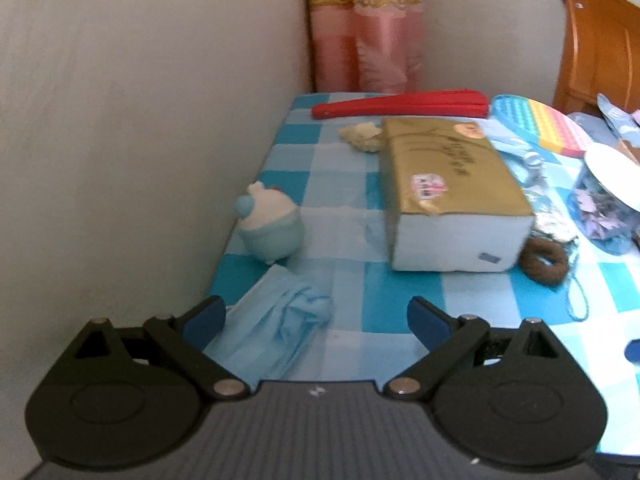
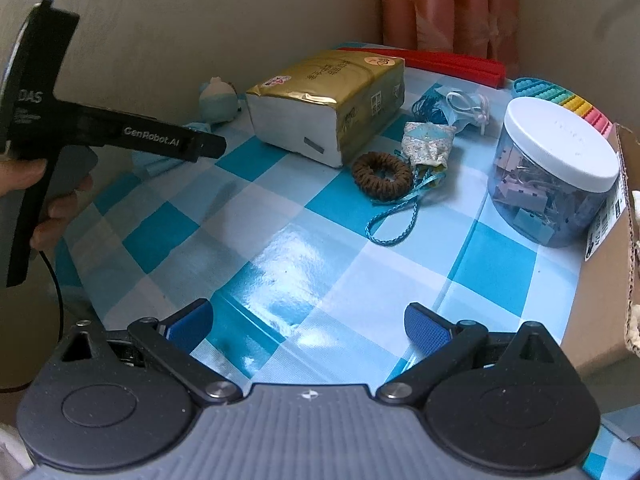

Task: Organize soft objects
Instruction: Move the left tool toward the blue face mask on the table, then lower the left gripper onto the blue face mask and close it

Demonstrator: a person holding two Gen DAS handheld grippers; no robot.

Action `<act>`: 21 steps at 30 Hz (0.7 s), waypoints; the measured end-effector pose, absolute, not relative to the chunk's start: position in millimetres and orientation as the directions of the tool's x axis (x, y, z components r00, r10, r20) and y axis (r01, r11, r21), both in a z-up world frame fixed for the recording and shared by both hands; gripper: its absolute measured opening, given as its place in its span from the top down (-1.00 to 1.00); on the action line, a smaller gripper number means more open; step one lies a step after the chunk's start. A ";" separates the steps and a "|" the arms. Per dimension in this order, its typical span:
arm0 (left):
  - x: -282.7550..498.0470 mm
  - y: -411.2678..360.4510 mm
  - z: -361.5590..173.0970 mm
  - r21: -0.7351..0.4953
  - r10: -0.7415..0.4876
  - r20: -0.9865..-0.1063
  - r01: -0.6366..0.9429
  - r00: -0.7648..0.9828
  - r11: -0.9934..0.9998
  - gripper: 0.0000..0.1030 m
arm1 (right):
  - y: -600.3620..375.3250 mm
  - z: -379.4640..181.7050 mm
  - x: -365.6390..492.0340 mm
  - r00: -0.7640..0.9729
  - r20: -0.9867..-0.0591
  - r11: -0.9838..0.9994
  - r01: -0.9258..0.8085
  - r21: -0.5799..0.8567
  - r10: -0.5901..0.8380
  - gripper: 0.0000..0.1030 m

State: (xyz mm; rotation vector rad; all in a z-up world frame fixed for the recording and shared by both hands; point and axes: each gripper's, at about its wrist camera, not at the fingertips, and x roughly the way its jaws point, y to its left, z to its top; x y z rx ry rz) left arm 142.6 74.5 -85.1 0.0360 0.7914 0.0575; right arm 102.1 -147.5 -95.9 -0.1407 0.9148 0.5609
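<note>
My left gripper [image 1: 316, 316] is open and empty, low over a crumpled light blue cloth [image 1: 276, 320] at the table's left edge. Behind the cloth sits a small teal-and-white plush toy [image 1: 268, 224], with a cream plush [image 1: 360, 136] farther back. A brown scrunchie [image 1: 544, 262] lies right of the gold tissue pack [image 1: 444, 184]. My right gripper [image 2: 308, 326] is open and empty above the checked tablecloth [image 2: 256, 248]. In the right wrist view I see the scrunchie [image 2: 382, 176], a patterned fabric pouch [image 2: 428, 144] with a blue cord, the plush [image 2: 218, 100], and the left gripper [image 2: 120, 136] at left.
The tissue pack [image 2: 332, 100] stands mid-table. A clear jar [image 2: 556, 168] with a white lid holds clips at the right. A cardboard box [image 2: 608, 264] is at the right edge. A red folded item [image 1: 400, 106] and a rainbow pop-it toy [image 1: 540, 124] lie at the back. The wall borders the table's left side.
</note>
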 end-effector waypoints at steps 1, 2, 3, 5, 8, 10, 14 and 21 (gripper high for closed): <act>144.6 76.1 -86.6 0.052 0.066 -0.710 -0.042 0.702 0.998 -0.89 | -147.4 -96.0 102.0 0.479 -0.783 0.849 -0.516 0.115 0.397 -1.00; 146.5 77.8 -88.3 0.050 0.065 -0.708 -0.042 0.703 0.998 -0.89 | -147.0 -96.1 102.2 0.480 -0.783 0.849 -0.516 0.112 0.395 -1.00; 148.1 79.0 -90.1 0.050 0.068 -0.710 -0.045 0.701 0.998 -0.89 | -147.1 -96.0 102.2 0.481 -0.783 0.850 -0.515 0.111 0.394 -1.00; 151.6 81.5 -93.6 0.039 0.059 -0.719 -0.044 0.692 0.998 -0.88 | -147.3 -96.1 102.7 0.482 -0.783 0.852 -0.511 0.114 0.394 -1.00; 152.7 81.5 -97.3 0.027 0.049 -0.736 -0.043 0.675 0.999 -0.88 | -147.2 -95.7 102.5 0.481 -0.782 0.853 -0.509 0.119 0.397 -1.00; 151.3 81.3 -98.5 -0.006 0.013 -0.757 -0.027 0.653 1.000 -0.88 | -147.2 -95.6 102.5 0.481 -0.782 0.852 -0.509 0.119 0.397 -1.00; 142.1 81.5 -95.5 -0.130 -0.107 -0.770 0.009 0.629 0.991 -0.88 | -147.8 -95.5 102.0 0.482 -0.779 0.851 -0.510 0.122 0.400 -1.00; 144.3 81.9 -95.7 -0.086 -0.041 -0.752 -0.036 0.657 0.996 -0.85 | -138.7 -98.2 95.9 0.497 -0.789 0.842 -0.538 0.046 0.361 -1.00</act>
